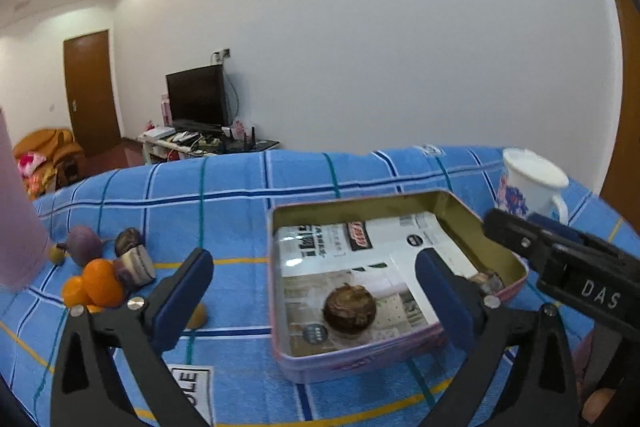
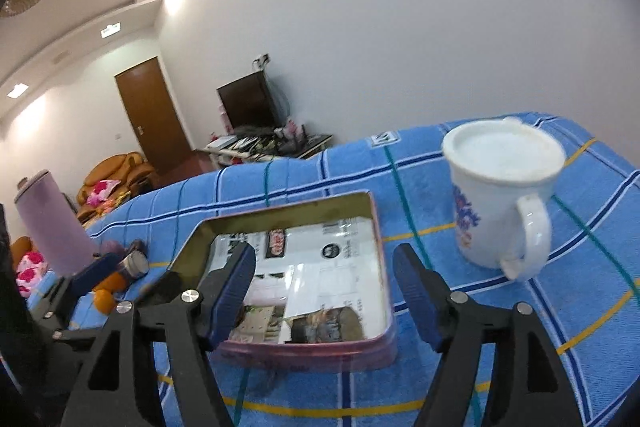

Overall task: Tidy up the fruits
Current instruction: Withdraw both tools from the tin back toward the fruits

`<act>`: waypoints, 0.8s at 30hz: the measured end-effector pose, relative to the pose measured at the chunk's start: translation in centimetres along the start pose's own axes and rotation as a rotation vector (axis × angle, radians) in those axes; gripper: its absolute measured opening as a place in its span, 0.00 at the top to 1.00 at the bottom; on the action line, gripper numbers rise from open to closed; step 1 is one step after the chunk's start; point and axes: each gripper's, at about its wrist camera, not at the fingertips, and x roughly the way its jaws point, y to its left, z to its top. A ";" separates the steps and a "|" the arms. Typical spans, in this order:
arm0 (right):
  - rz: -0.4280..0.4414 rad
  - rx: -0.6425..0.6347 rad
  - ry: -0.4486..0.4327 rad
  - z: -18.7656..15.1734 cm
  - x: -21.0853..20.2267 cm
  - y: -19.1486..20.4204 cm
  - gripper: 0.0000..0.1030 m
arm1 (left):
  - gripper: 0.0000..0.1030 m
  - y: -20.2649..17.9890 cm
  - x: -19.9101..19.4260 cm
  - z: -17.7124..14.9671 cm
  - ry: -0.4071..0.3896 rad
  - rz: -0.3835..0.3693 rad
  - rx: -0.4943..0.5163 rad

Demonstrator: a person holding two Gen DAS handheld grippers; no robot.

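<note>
Here, by item:
Left gripper (image 1: 314, 291): jaws spread wide, holding nothing, hovering over the tin's near left corner.
Right gripper (image 2: 324, 293): jaws partly open, empty, above the tin's near right edge.
Tin (image 1: 400, 357): open, paper-lined, on the blue checked cloth (image 1: 224, 195).
Brown fruit (image 1: 349, 308): lying inside the tin, near side.
Oranges (image 1: 96, 285): left of the tin, among purple-brown pieces (image 1: 134, 267).
Mug (image 2: 502, 193): upright, right of the tin.
Purple flask (image 2: 54, 225): far left.

tin (image 1: 460, 205) – glossy metal | liner (image 1: 400, 247) – printed paper | tablecloth (image 1: 240, 187) – woven cloth
</note>
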 end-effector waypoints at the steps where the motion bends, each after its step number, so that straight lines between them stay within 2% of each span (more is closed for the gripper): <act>1: -0.019 -0.004 -0.012 0.0 -0.2 0.0 0.30 | 0.00 0.8 -0.1 0.3 -0.002 0.005 -0.031; 4: -0.083 -0.019 -0.059 0.1 -0.8 0.0 0.30 | 0.00 4.8 -0.5 1.0 -0.018 0.071 -0.160; 7: -0.129 -0.033 -0.112 0.2 -1.6 0.0 0.30 | 0.00 8.3 -0.8 1.1 -0.026 0.193 -0.238; 10: -0.136 -0.046 -0.148 0.1 -1.9 0.2 0.29 | 0.00 9.7 -1.0 0.8 -0.034 0.294 -0.226; 12: -0.132 -0.060 -0.150 0.0 -1.8 0.5 0.29 | 0.00 9.5 -1.1 0.4 -0.042 0.358 -0.173; 14: -0.132 -0.078 -0.141 -0.1 -1.6 1.0 0.29 | 0.00 8.9 -1.0 0.0 -0.039 0.379 -0.130; 19: -0.139 -0.094 -0.177 -0.3 -2.1 1.5 0.29 | 0.00 7.7 -0.8 -0.8 -0.012 0.375 -0.067; 24: -0.139 -0.080 -0.173 -0.6 -2.2 2.1 0.29 | 0.00 7.8 -1.3 -1.0 -0.011 0.369 -0.079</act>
